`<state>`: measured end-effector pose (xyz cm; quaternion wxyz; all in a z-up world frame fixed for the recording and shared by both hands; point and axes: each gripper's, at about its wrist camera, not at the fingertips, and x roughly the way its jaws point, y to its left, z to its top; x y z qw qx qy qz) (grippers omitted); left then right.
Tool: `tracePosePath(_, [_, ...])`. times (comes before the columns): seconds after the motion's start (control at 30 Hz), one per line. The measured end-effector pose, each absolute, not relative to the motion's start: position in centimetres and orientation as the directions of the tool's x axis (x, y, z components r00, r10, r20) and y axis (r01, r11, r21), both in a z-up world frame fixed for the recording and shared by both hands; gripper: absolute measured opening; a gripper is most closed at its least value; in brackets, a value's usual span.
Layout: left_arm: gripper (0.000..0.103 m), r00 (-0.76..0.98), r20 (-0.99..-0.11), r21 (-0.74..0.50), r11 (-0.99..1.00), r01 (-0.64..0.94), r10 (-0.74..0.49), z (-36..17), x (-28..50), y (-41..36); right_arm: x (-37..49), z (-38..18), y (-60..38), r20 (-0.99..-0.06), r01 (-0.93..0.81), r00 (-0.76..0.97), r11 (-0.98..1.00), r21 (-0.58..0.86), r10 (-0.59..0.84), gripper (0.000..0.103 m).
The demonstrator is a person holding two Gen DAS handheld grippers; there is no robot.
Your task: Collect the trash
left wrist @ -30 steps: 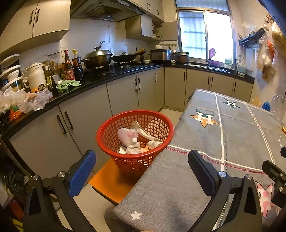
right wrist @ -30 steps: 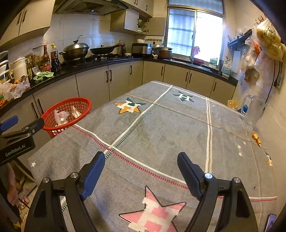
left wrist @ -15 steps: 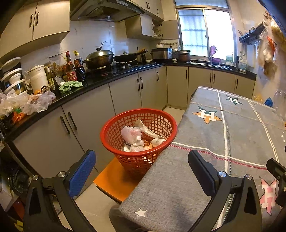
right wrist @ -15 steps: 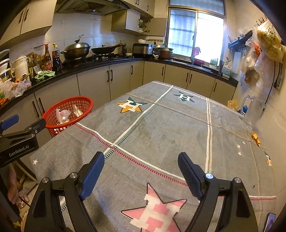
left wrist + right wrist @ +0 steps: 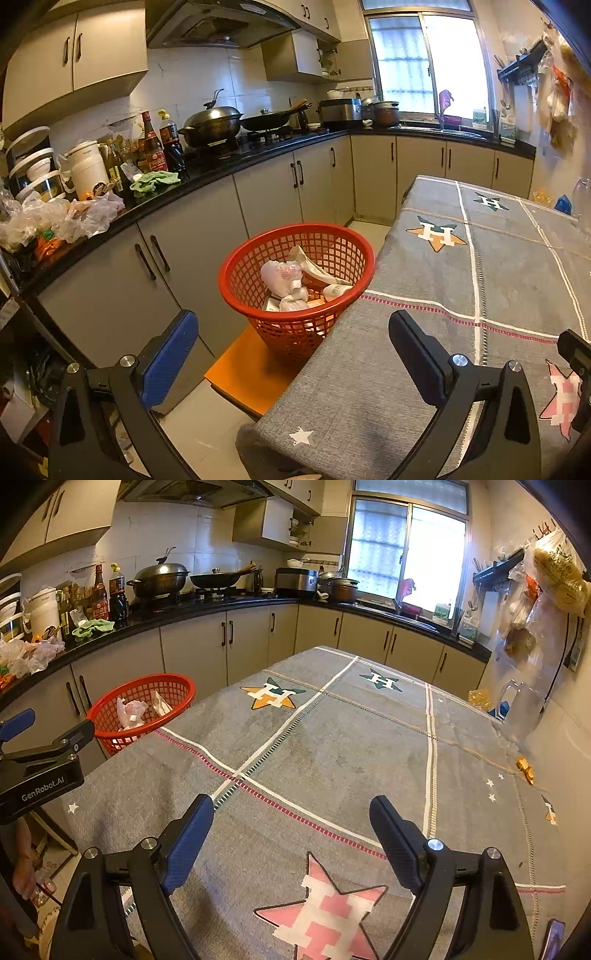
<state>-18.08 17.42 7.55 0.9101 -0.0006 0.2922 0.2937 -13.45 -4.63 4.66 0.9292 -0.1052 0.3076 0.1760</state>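
Black right gripper (image 5: 291, 834) (jaws spread, empty) tilts over tablecloth (image 5: 332, 746).

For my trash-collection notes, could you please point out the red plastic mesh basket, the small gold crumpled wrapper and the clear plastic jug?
Red plastic mesh basket (image 5: 236, 295): left wrist view, front wall.
Small gold crumpled wrapper (image 5: 525, 768): right wrist view, middle.
Clear plastic jug (image 5: 522, 710): right wrist view, body.

The table (image 5: 436, 373) is hiding the lower right side of the red basket (image 5: 295, 325) in the left wrist view, and the crumpled trash (image 5: 284, 280) inside is burying whatever is lying beneath it. An orange surface (image 5: 251, 369) is showing under the basket, perhaps a stool, with its far part tucked below the tablecloth. In the right wrist view a person's hand (image 5: 24, 878) is being cut off near the left edge, and a small golden scrap (image 5: 525, 768) is sitting too small to identify.
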Motion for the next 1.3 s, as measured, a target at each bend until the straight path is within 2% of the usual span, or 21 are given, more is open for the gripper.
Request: tracePosePath(1.3, [0.103, 0.671, -0.54, 0.209, 0.853, -0.479, 0.509, 7.6, -16.9, 15.4, -13.0, 4.0, -5.6, -0.63, -0.36, 0.739, 0.93, -0.07, 0.239, 0.092])
